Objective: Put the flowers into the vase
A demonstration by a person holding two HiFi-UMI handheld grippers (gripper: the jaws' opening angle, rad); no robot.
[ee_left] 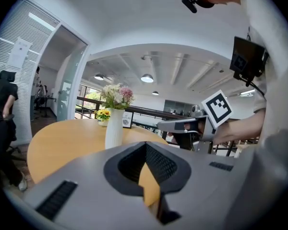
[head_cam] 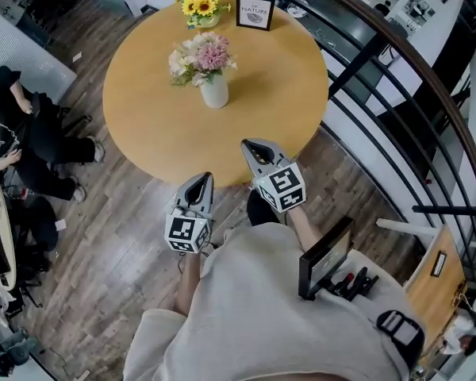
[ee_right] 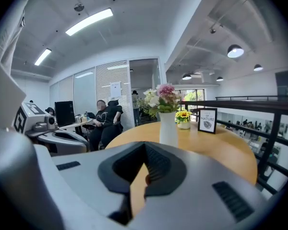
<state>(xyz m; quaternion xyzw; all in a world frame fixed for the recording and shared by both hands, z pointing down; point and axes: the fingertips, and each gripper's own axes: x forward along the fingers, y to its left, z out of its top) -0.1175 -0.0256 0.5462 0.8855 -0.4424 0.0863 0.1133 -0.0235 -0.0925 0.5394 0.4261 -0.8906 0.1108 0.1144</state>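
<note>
A white vase (head_cam: 215,92) stands near the middle of the round wooden table (head_cam: 159,125), and pink and white flowers (head_cam: 200,57) are in it. The same vase (ee_left: 114,128) and flowers (ee_left: 117,95) show ahead in the left gripper view, and the vase (ee_right: 168,127) with its flowers (ee_right: 161,98) in the right gripper view. My left gripper (head_cam: 203,179) is off the table's near edge, shut and empty. My right gripper (head_cam: 251,146) is just over that edge, shut with nothing in it. Both are well short of the vase.
A small pot of yellow sunflowers (head_cam: 202,6) and a framed sign (head_cam: 255,12) stand at the table's far edge. A dark metal railing (head_cam: 381,78) runs along the right. People in black (head_cam: 24,133) sit at the left on the wooden floor.
</note>
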